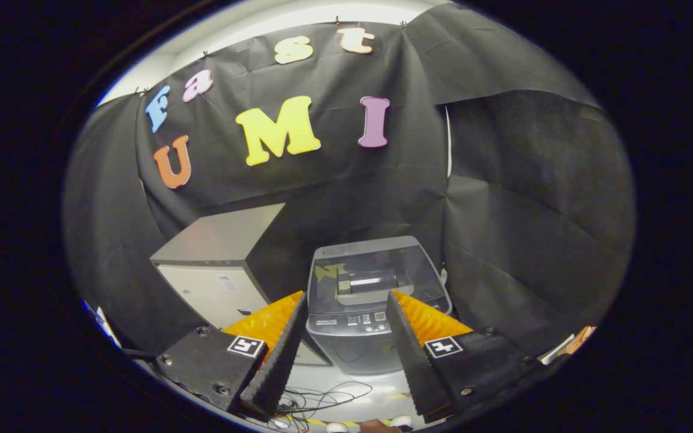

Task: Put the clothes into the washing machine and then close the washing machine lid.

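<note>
A grey top-loading washing machine (pixel 370 294) stands on the floor against the booth's black wall, well beyond my fingers and framed between them. Its glossy dark lid (pixel 373 273) lies flat and shut over the drum, mirroring the room. A control strip (pixel 352 322) runs along its front edge. My gripper (pixel 346 297) hovers high above the floor, open, with a wide gap between the fingers and nothing held. No clothes can be seen.
A grey box-like cabinet (pixel 220 270) stands to the left of the washer, close beside it. Loose black cables (pixel 316 400) lie on the pale floor in front of the machine. Black cloth walls close the space behind and to the right.
</note>
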Demonstrator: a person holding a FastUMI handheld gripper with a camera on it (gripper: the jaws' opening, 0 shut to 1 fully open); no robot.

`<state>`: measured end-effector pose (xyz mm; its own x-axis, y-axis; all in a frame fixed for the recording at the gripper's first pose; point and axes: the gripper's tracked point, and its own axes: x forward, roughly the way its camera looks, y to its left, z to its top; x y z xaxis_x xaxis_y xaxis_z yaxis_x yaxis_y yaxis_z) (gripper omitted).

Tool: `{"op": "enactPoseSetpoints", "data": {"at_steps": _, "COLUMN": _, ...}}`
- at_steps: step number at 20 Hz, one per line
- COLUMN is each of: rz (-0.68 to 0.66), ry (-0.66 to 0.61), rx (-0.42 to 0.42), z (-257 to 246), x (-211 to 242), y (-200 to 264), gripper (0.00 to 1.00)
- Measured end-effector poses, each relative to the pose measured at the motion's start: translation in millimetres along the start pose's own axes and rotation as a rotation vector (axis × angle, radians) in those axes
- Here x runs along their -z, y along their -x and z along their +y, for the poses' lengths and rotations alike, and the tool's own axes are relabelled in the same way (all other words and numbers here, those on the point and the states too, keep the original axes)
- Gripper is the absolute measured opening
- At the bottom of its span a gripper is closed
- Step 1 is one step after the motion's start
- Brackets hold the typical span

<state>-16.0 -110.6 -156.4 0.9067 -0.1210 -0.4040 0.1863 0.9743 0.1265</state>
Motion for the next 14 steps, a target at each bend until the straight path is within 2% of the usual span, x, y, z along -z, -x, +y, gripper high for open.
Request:
{"op": "enactPoseSetpoints", "data": {"at_steps": 6, "rz": -0.032, "ry": 0.007, "rx": -0.016, "z": 0.8, "x": -7.6, "y": 0.0, "gripper": 0.83}}
{"op": "enactPoseSetpoints", "data": {"at_steps": 14, "rz": -0.152, "ry": 0.004, "rx": -0.055, "z": 9.3, "x": -29.5, "y": 2.8, "gripper": 0.83}}
